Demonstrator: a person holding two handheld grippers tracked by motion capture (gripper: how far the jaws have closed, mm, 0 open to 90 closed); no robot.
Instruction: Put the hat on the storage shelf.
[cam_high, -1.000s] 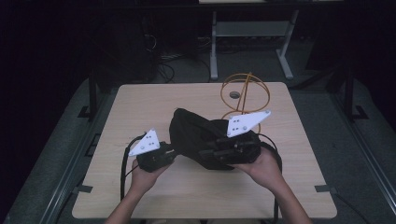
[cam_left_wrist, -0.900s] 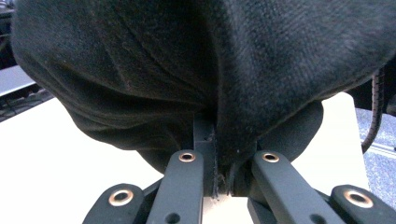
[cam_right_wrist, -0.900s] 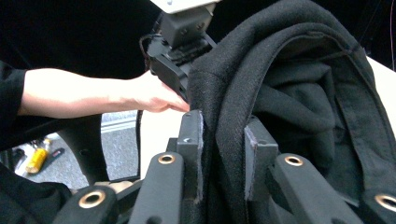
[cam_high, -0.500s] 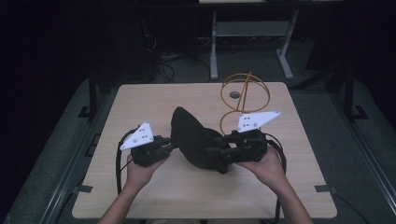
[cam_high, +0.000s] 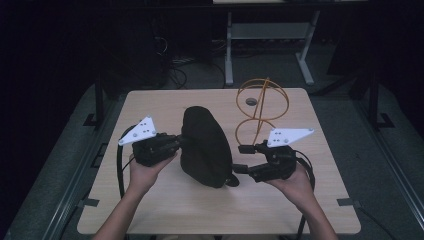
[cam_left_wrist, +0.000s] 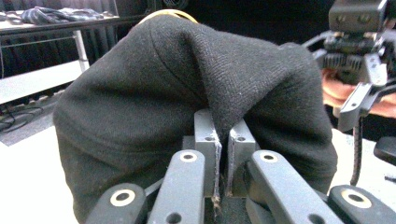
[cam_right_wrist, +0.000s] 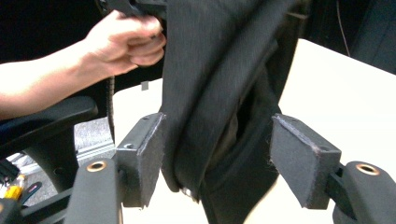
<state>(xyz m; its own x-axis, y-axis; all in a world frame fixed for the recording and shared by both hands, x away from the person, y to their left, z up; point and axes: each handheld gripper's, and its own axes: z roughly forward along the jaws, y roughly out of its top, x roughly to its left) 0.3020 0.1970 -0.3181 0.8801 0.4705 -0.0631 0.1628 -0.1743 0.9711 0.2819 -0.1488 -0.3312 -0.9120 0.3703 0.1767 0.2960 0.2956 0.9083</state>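
Black woven-cloth garment (cam_high: 205, 147) hung over the middle of the light wooden bench (cam_high: 165, 210), lifted by its left edge, lower end at or just above the benchtop. Left hand-held gripper (cam_left_wrist: 218, 140) was clamped tight on a fold of that cloth, pads nearly touching with only fabric between. Right hand-held gripper (cam_right_wrist: 219, 158) had just been opening: jaws stood wide, the hanging cloth ran between the pads but neither pressed on it.

Handling judgement: soft, limp, light, no stiffness, drapes and bunches under its own weight. Weave looked rough enough for the pads to hold; slip risk low, fragility nil. Best hold is a doubled edge or seam, pinched deep, one grip per side to spread it. Orange wire-ring stand (cam_high: 261, 107) stood far right, clear of the cloth.
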